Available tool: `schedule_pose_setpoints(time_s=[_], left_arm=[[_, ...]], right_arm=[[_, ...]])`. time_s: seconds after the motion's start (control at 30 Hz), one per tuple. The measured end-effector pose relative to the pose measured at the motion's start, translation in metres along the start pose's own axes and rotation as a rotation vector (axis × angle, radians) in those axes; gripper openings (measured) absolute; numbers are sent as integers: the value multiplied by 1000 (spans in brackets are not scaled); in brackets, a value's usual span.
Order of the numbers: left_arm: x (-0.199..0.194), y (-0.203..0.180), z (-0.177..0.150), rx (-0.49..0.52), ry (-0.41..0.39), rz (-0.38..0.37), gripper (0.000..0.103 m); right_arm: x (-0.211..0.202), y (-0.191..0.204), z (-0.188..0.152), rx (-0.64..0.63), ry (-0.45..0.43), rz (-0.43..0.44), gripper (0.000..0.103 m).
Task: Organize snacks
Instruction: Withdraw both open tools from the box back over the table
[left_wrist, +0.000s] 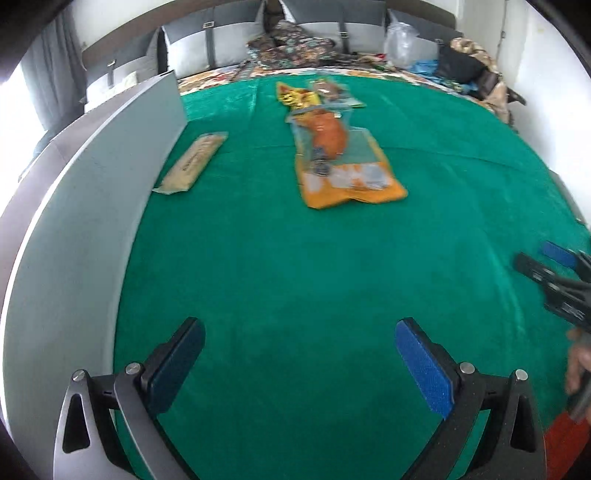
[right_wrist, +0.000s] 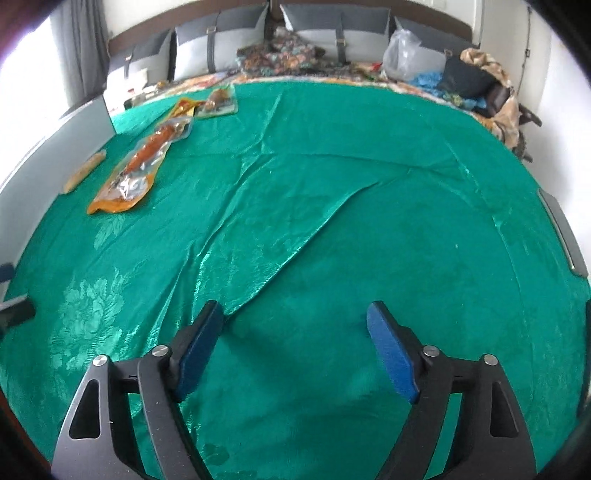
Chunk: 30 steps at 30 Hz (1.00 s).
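Hovering over the green cloth (right_wrist: 332, 206), both tools empty, the snacks not yet touched.

Green cloth covers the tabletop, with a grey board (left_wrist: 74, 206) standing along its left edge, perhaps as a backstop. Ahead lie the orange snack packet (left_wrist: 340, 158), a yellow one (left_wrist: 295, 98) and a clear one (left_wrist: 332, 90) overlapping at the far end, and a pale wafer bar (left_wrist: 194, 162) beside the board. Left tool (left_wrist: 299, 354) and right tool (right_wrist: 295, 343) both stand spread wide, nothing between the pads, well short of the packets.
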<state>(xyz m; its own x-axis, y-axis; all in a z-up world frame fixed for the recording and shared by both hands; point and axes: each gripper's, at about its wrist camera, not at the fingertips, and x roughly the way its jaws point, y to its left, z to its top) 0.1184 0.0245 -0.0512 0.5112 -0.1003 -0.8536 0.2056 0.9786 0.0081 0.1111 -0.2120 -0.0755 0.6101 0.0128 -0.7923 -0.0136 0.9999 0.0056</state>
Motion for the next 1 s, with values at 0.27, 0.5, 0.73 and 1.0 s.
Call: schedule_pose_setpoints(time_s=[0.27,0.5,0.73,1.0], left_arm=[[38,22,7,-39,-23,-7,103],[36,25,1,-65,-76,9,103],[35,25,1,-66,-76,6,103],[35,24,1,-67,-76,5,103]], right_arm=[[2,1,2,3,3,-9,86],[2,2,2,3,3,-10,87],[3,1,3,2,4,-6,88],[26,9,62,-31,137,107,88]])
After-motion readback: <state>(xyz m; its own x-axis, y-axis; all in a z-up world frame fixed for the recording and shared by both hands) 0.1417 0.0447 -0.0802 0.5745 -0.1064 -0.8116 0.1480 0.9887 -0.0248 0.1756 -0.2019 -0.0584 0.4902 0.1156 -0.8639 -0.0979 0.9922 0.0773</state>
